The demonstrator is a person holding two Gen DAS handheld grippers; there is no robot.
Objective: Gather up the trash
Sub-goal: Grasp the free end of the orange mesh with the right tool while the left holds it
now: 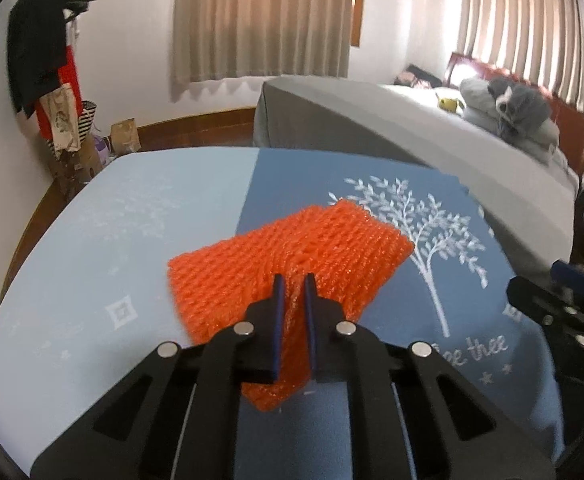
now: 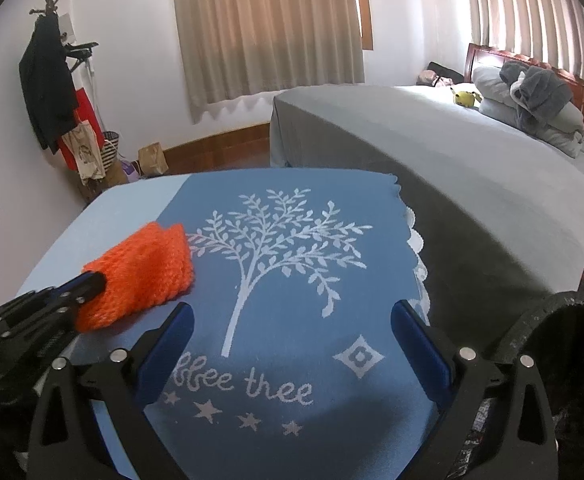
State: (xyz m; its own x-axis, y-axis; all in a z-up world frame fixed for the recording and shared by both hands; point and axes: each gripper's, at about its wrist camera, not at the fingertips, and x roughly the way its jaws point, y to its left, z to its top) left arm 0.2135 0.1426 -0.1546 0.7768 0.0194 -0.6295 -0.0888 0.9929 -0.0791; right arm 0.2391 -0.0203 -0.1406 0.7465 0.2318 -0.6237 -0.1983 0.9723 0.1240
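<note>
table cloth point(image 2: 292, 360): blue, printed with a white tree, filling the lower half of both frames; it bears the trash.
black bin point(image 2: 564, 344): only the right wrist view shows its dark rim, at lower right; the left wrist view never shows it, so from there the drop target is unseen.
orange foam net point(image 1: 292, 248): the 1 piece of trash in sight, centre of the left view and left of centre in the right view; I cannot tell whether it is clear of the cloth.
left gripper point(image 1: 294, 292): jaws clamped on the net's near edge, foam squashed between the pads.
right gripper point(image 2: 292, 320): jaws wide apart, holding nothing, over the printed words.
risk 1: the soft mesh may slip free, as only a thin edge is pinched.
risk 2: the dangling net may drag or snag the cloth.
</note>
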